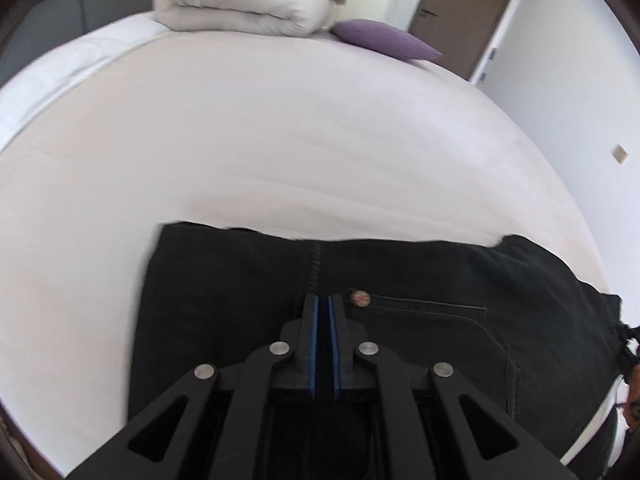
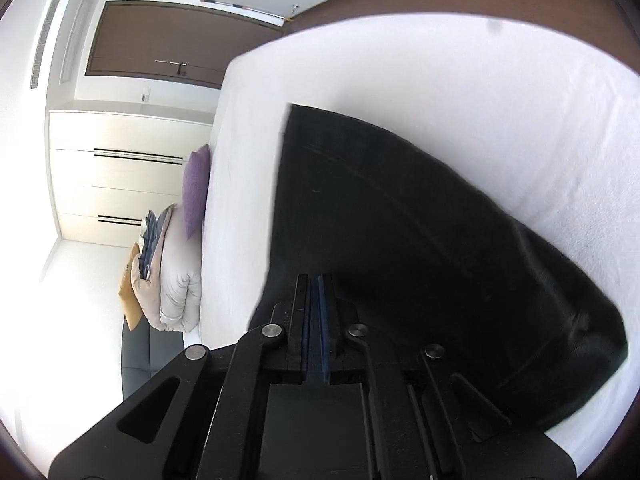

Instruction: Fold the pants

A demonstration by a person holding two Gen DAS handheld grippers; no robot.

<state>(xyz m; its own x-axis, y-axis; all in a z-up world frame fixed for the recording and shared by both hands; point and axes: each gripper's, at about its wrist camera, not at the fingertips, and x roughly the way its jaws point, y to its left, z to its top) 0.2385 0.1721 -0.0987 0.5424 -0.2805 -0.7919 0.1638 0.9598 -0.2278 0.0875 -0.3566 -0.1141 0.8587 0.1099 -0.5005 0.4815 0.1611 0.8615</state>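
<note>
Black denim pants [image 1: 420,320] lie on the white bed [image 1: 280,140], waist end with a metal button [image 1: 360,298] and a pocket seam in the left wrist view. My left gripper [image 1: 323,300] is shut, its blue-padded fingers pinching the pants fabric near the button. In the right wrist view, which is rolled sideways, the pants [image 2: 400,220] spread as a dark folded shape across the bed [image 2: 480,80]. My right gripper [image 2: 314,280] is shut over the pants' edge, gripping the cloth.
A folded beige duvet [image 1: 248,4] and a purple pillow [image 1: 384,40] lie at the far end of the bed. A brown door [image 1: 464,12] and white wall stand beyond. The right wrist view shows cream drawers [image 2: 128,176] and the bed edge.
</note>
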